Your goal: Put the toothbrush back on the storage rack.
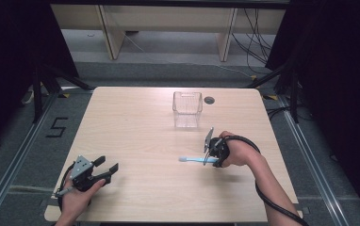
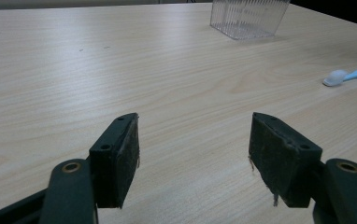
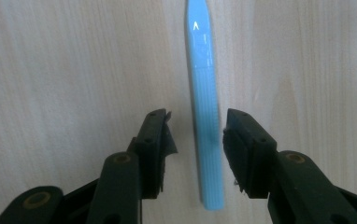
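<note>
A light blue toothbrush (image 1: 194,160) lies flat on the wooden table (image 1: 135,136), its white head pointing left (image 2: 335,78). My right gripper (image 1: 212,153) hovers over the handle end, pointing down at it. In the right gripper view the blue handle (image 3: 203,107) runs between the two jaws, which stand apart on either side without touching it; the right gripper (image 3: 196,140) is open. My left gripper (image 1: 108,165) rests near the table's front left, open, with bare wood between its jaws (image 2: 194,140). A clear plastic basket (image 1: 187,109) stands at the table's far middle.
The clear basket (image 2: 247,17) looks empty in the left gripper view. A small dark cable hole (image 1: 209,100) sits in the tabletop beside it. Black stands and cables line the floor on both sides of the table.
</note>
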Tool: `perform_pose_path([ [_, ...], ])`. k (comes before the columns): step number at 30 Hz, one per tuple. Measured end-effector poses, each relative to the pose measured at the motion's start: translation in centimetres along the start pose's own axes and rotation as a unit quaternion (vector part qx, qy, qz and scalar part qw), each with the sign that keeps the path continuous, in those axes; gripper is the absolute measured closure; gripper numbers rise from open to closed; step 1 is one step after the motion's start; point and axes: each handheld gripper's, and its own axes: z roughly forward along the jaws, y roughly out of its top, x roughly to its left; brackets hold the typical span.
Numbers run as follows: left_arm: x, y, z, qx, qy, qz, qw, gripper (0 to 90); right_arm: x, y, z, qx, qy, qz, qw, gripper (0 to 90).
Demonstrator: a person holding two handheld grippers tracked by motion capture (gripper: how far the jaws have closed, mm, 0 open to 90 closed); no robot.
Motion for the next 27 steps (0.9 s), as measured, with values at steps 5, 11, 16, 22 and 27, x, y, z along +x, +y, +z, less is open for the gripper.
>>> perform_pose_path([
  [5, -0.1, 0.0, -0.1, 0.004, 0.003, -0.008, 1.0000, 33.1, -0.8, 0.4, 0.5, 0.015, 0.006, -0.014, 0.9998, 63.4],
  [11, -0.1, 0.0, 0.0, -0.003, -0.004, -0.001, 1.0000, 33.1, -1.1, 0.9, 0.8, 0.025, 0.024, -0.033, 0.9989, 65.0],
  [16, 0.0, 0.0, 0.1, -0.004, -0.005, -0.001, 1.0000, 33.1, -1.2, 1.1, 1.0, 0.034, 0.034, -0.032, 0.9983, 66.3],
  [22, 0.0, 0.0, 0.1, -0.003, -0.005, 0.000, 1.0000, 33.1, -1.4, 1.4, 1.0, 0.039, 0.037, -0.037, 0.9979, 68.6],
  [27, 0.0, 0.0, 0.1, -0.004, -0.006, -0.001, 1.0000, 33.1, -1.6, 1.9, 1.1, 0.047, 0.049, -0.042, 0.9968, 70.3],
])
